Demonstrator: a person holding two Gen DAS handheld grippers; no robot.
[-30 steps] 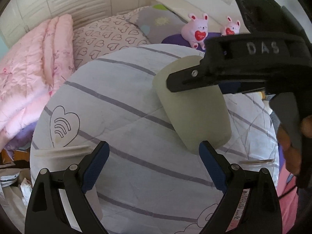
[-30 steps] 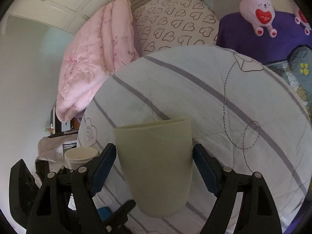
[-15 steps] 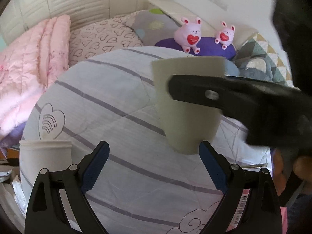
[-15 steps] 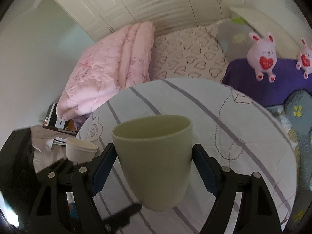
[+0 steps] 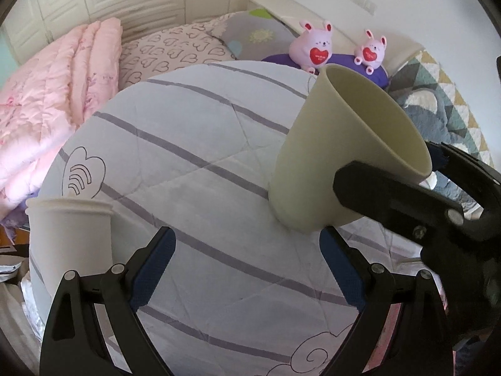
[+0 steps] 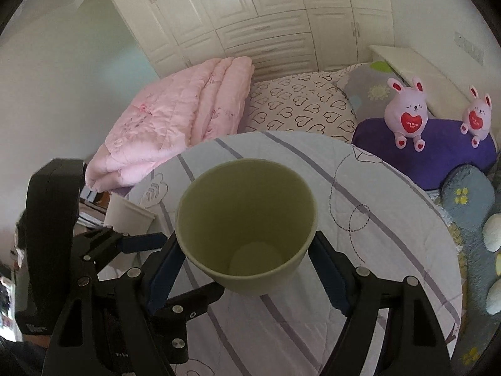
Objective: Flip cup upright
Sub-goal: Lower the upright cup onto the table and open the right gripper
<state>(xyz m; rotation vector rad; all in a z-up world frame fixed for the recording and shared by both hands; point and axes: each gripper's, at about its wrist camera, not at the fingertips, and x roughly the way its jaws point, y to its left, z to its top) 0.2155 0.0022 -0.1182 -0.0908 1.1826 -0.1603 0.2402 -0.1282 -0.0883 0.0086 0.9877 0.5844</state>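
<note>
My right gripper (image 6: 247, 269) is shut on a pale green cup (image 6: 247, 228), its blue pads pressing the cup's sides. The cup's mouth faces up and toward the camera, so I see its inside bottom. In the left wrist view the same cup (image 5: 338, 156) is tilted with its mouth to the upper right, its base just above the striped quilt (image 5: 188, 156). The right gripper shows there as a black arm (image 5: 407, 203). My left gripper (image 5: 247, 269) is open and empty, low over the quilt in front of the cup.
A white cup (image 5: 69, 241) stands upright at the quilt's left edge, also in the right wrist view (image 6: 128, 216). A folded pink duvet (image 5: 47, 103), heart-print pillow (image 5: 175, 50) and two pink toy rabbits (image 5: 313, 47) lie behind. White wardrobes (image 6: 266, 25) stand beyond.
The right gripper has turned the green cup from mouth-down to mouth-up and brought it lower toward the quilt. The left gripper stayed open, shifting slightly.
</note>
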